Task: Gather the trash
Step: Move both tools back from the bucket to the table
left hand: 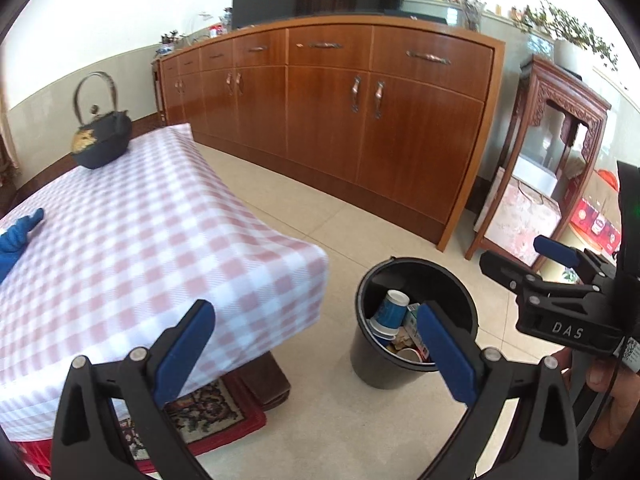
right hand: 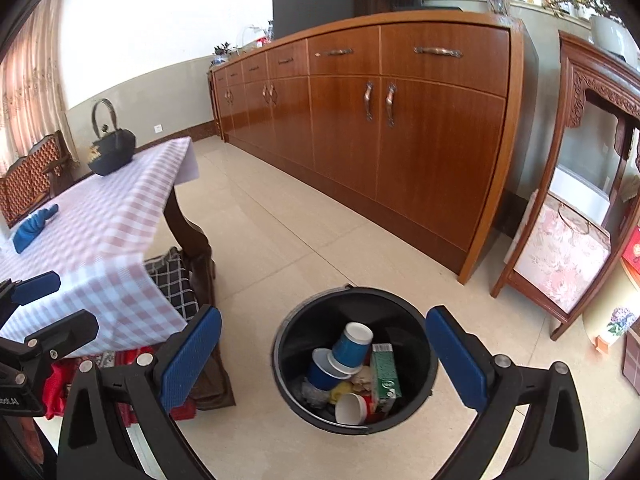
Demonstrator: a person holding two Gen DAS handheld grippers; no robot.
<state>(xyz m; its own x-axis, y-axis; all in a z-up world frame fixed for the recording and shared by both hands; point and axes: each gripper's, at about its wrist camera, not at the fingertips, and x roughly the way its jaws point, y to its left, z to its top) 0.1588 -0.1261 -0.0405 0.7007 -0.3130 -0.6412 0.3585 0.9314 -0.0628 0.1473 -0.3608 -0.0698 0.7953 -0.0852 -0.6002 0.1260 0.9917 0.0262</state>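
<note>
The black bin (right hand: 354,360) sits low centre in the right wrist view, on the pale tiled floor (right hand: 280,232), and it is loaded: two blue paper cups (right hand: 352,346), a green carton (right hand: 385,372), a white-and-red cup (right hand: 352,408) and crumpled scraps. The right gripper (right hand: 324,356) hangs directly above it, fingers spread wide, nothing between them. In the left wrist view the left gripper (left hand: 316,352) is likewise apart and empty, the bin at lower right. Left of frame, the checked tablecloth (left hand: 140,240) carries a black teapot (left hand: 102,136) and a blue cloth (left hand: 18,236). Behind, across the upper frame, runs the wooden sideboard (left hand: 340,100).
</note>
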